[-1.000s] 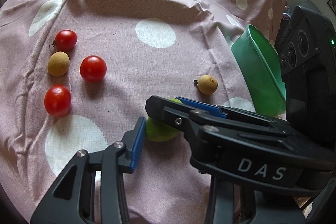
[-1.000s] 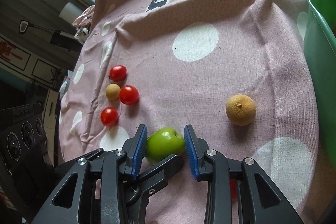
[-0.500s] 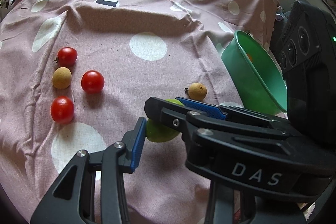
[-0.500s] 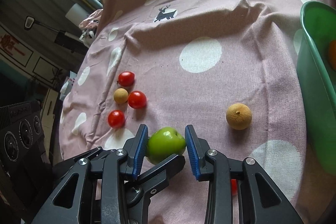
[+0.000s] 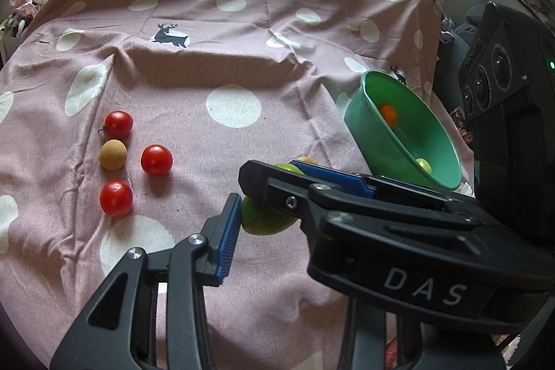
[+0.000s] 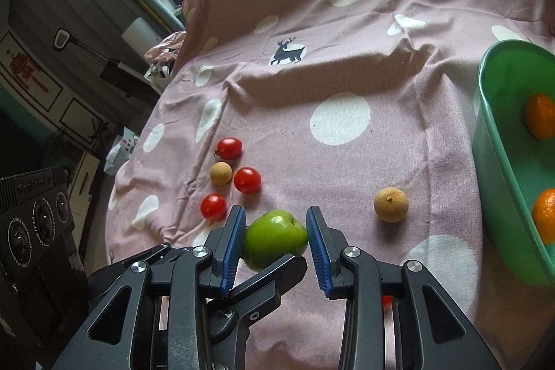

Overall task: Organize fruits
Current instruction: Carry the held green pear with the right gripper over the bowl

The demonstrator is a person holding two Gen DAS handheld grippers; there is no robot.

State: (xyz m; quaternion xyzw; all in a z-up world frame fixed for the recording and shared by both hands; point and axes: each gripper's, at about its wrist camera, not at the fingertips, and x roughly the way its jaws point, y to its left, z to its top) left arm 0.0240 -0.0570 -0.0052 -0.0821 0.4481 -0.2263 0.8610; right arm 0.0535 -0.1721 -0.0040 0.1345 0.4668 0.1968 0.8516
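A green apple [image 6: 274, 236] sits between the blue pads of my right gripper [image 6: 275, 240], which is shut on it and holds it above the pink dotted cloth. It also shows in the left wrist view [image 5: 265, 217], touching my left gripper's [image 5: 267, 210] left pad [image 5: 229, 231]; its right finger is hidden behind the right gripper's body. Three red tomatoes [image 6: 247, 180] and a tan longan [image 6: 220, 173] lie to the left. A larger tan fruit [image 6: 391, 204] lies to the right. The green bowl [image 6: 499, 189] at the right holds oranges [image 6: 540, 116].
The pink cloth [image 6: 340, 65] with white dots covers the table and rises at the back. A black device with round dials [image 6: 38, 231] stands at the left edge. Windows are behind the table.
Both grippers have risen and drawn back with the apple: the cloth and fruits look smaller, and the inside of the green bowl has come into view.
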